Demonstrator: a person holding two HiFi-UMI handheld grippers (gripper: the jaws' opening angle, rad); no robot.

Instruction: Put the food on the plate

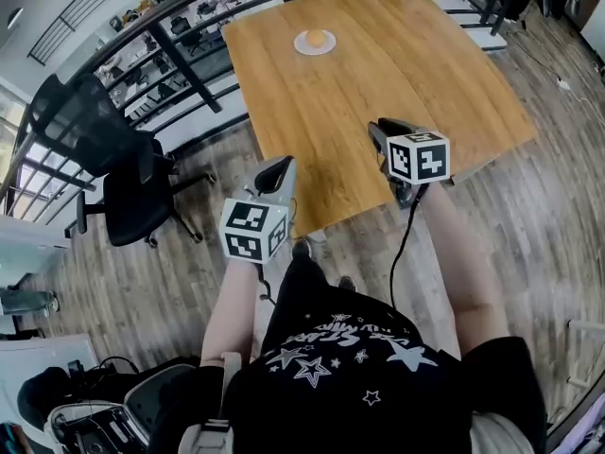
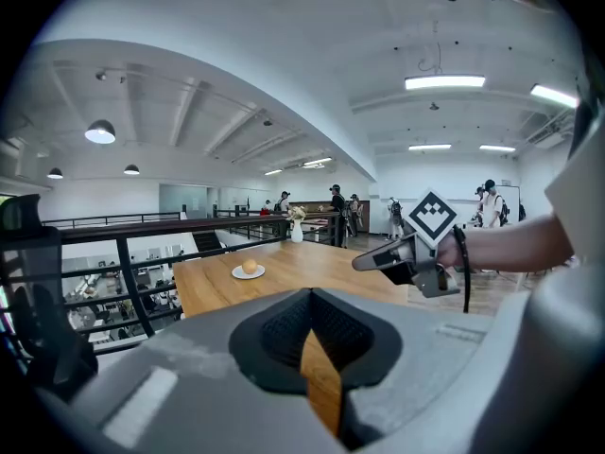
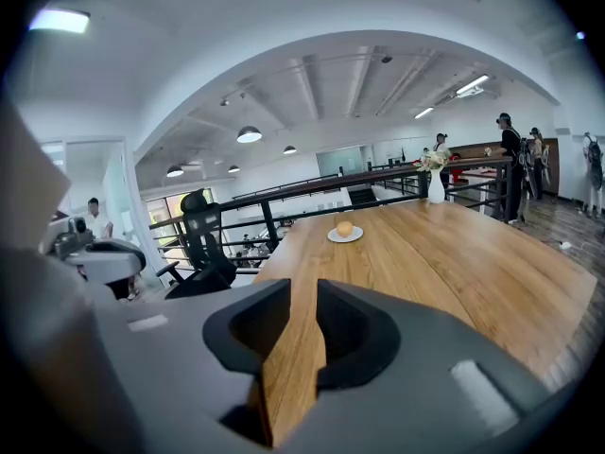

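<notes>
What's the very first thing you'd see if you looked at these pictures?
The big wooden table, with a white plate holding a round orange food near its far end. Nearer, the left gripper and right gripper hover by its near edge, pointing toward the plate.

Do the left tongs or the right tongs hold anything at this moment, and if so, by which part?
Nothing is held. The left tongs and the right tongs are both empty; the food lies on the plate, far from them.
</notes>
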